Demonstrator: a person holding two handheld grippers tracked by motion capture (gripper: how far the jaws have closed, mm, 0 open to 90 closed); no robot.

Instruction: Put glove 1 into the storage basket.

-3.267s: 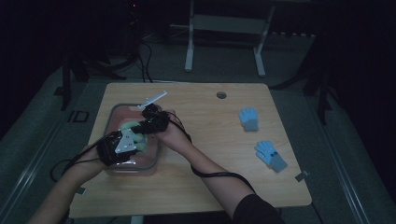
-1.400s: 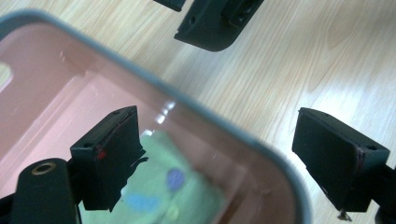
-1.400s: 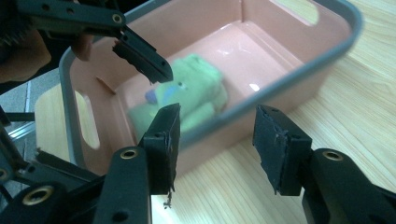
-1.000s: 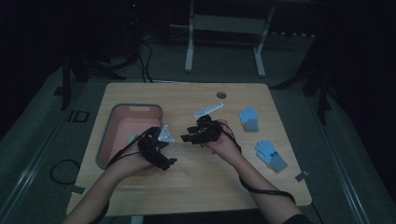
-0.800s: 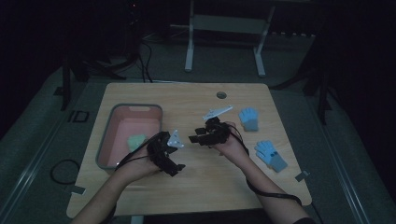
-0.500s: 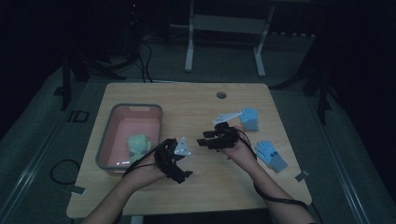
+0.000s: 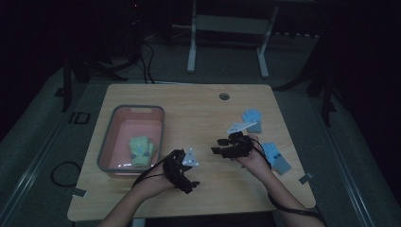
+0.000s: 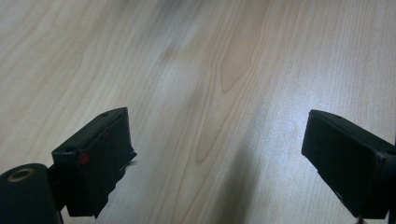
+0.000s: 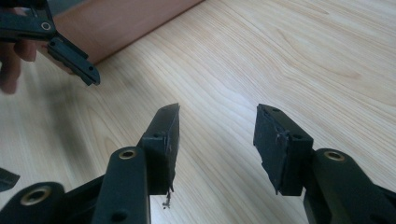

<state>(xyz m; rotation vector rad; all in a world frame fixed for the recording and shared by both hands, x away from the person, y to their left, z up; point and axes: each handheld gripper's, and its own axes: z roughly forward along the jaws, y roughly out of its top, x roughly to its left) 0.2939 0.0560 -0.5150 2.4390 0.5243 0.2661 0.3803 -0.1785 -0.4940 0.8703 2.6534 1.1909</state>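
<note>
Wooden worktop [image 7: 198, 113] lies in a dark room. Left hand-held gripper [image 8: 219, 158] has just been opening, nothing between its jaws. Right hand-held gripper [image 9: 215, 135] is released too, empty, with blue gloves [image 7: 276, 158] near it.

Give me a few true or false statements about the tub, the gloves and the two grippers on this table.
1. A green glove lies inside the pink tub. True.
2. The left gripper holds a blue glove. False: its jaws stand wide apart over bare table, nothing between them.
3. The right gripper is open and empty. True.
4. The blue gloves lie in the tub. False: they lie on the table, right of both hands.
5. The tub sits at the table's right edge. False: it is on the left side.
</note>
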